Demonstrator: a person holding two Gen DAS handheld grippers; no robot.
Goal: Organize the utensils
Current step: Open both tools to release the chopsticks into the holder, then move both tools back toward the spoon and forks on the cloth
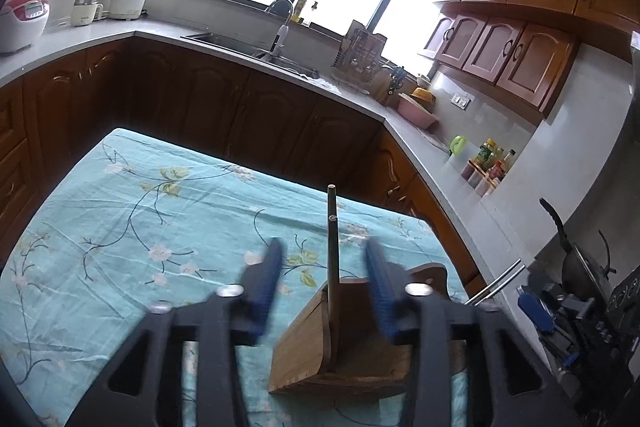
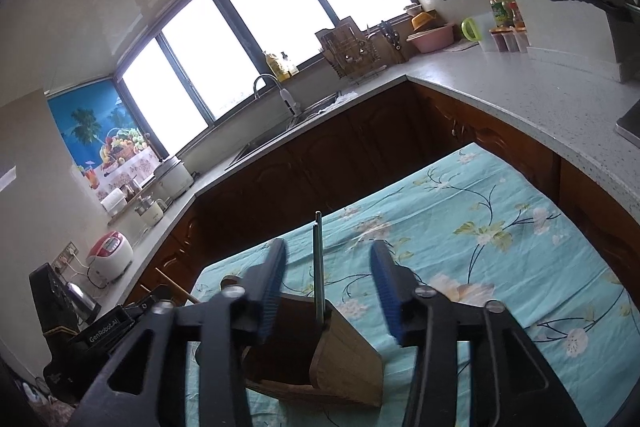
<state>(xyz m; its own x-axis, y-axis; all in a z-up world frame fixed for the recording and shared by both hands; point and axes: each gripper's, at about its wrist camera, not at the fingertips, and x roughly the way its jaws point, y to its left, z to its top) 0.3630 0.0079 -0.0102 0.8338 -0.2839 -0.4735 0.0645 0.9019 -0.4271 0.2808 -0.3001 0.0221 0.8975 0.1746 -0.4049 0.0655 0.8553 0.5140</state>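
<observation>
On the worktop (image 1: 120, 211), covered with a flowered cloth, a wooden holder (image 1: 320, 343) was placed. Two dark chopsticks (image 1: 332, 259) and a metal stick (image 2: 319, 267) were stood upright inside. Above it, the left hand-held gripper (image 1: 324, 275) and the right hand-held gripper (image 2: 328, 279) were both spread, with nothing pinched.

Only one text can be read: "GenRobot.AI" in light letters on the black body of the left tool (image 2: 105, 331), seen at the lower left of the right wrist view. The labels on the bottles (image 2: 505, 9) at the far worktop corner are too small to read.
</observation>
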